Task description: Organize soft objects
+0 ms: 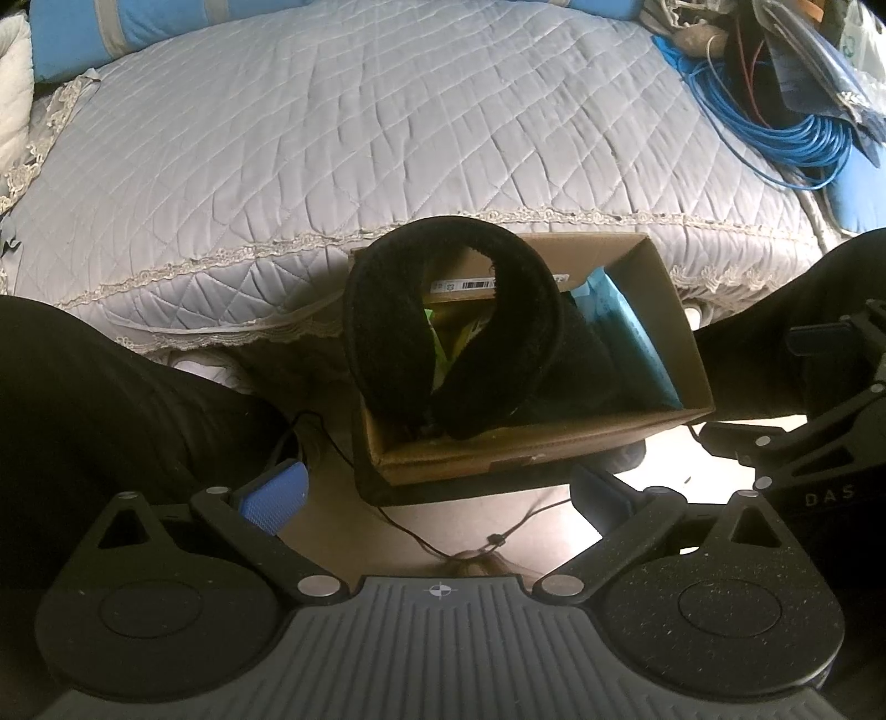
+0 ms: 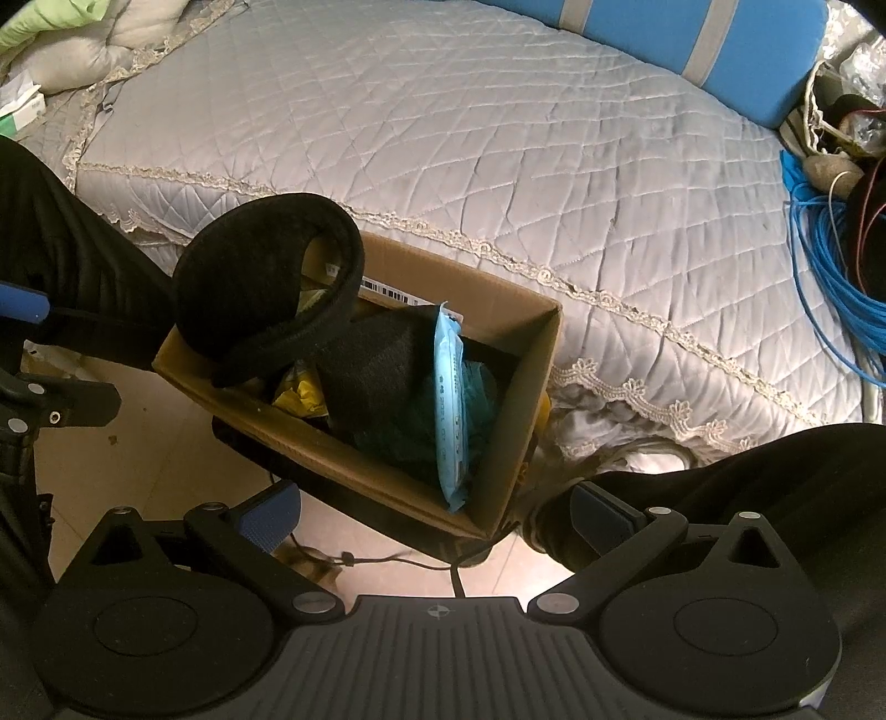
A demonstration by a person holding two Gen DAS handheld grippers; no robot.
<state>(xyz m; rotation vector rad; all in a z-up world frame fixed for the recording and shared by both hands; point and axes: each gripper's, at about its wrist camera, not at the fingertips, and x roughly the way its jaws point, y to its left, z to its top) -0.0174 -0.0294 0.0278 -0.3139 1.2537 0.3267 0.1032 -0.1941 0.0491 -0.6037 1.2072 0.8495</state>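
A cardboard box (image 1: pixel 531 443) stands on the floor against the bed; it also shows in the right wrist view (image 2: pixel 515 437). A black fuzzy U-shaped soft piece (image 1: pixel 382 332) sticks up out of its left end, also in the right wrist view (image 2: pixel 249 282). Inside lie a dark cloth (image 2: pixel 376 371), a light blue packet (image 2: pixel 449 410), a teal item and something yellow (image 2: pixel 302 396). My left gripper (image 1: pixel 437 498) is open and empty, just in front of the box. My right gripper (image 2: pixel 434 518) is open and empty, above the box's near corner.
A grey quilted bedspread (image 1: pixel 343 166) covers the bed behind the box. Coiled blue cable (image 1: pixel 797 138) and clutter lie at the right. Blue cushions (image 2: pixel 709 44) sit at the back. Dark-clothed legs (image 1: pixel 111 387) flank the box. A thin black wire (image 1: pixel 443 548) runs over the floor.
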